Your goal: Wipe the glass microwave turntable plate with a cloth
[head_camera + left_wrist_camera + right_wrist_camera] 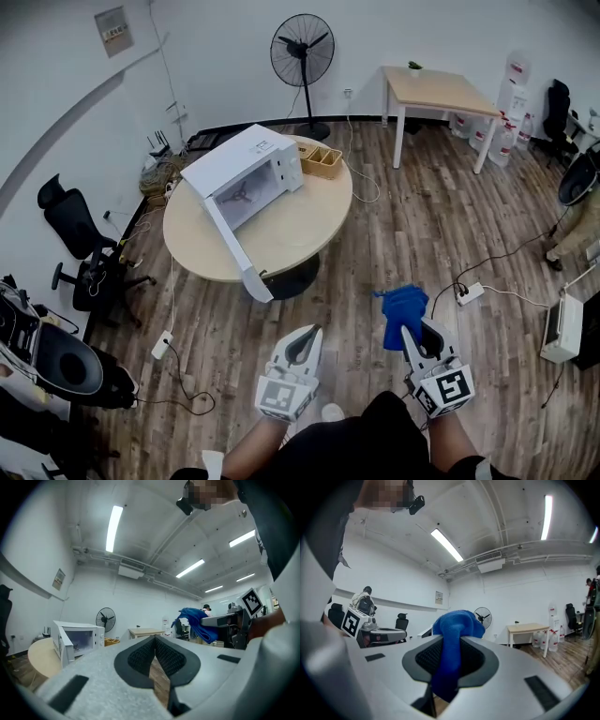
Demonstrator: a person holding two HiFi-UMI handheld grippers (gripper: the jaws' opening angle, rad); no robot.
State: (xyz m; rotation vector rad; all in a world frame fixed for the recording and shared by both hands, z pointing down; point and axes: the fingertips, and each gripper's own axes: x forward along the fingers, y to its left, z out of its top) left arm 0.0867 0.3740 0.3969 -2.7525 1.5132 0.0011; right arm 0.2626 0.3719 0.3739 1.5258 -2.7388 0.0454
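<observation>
Head view has me standing on the wood-plank floor [394, 234], well apart from the round table [309, 225] that carries the white microwave [246, 159]. Its door [234, 246] hangs open toward me, I judge so the cavity can be reached. I can't make out the glass turntable plate itself. Only a small dark spoked shape shows on the cavity floor, so if the plate is there, it sits inside.

My right tongs [417, 336] are clamped on the blue cloth [403, 307]. It is soft and fleecy, bunched into a rounded lump above the ribbed black pads with a tail hanging below, and it is held ready for wiping. My left tongs [303, 339] are closed at the tips with nothing between them, kept free, I judge, to steady or lift the smooth, slippery plate.
</observation>
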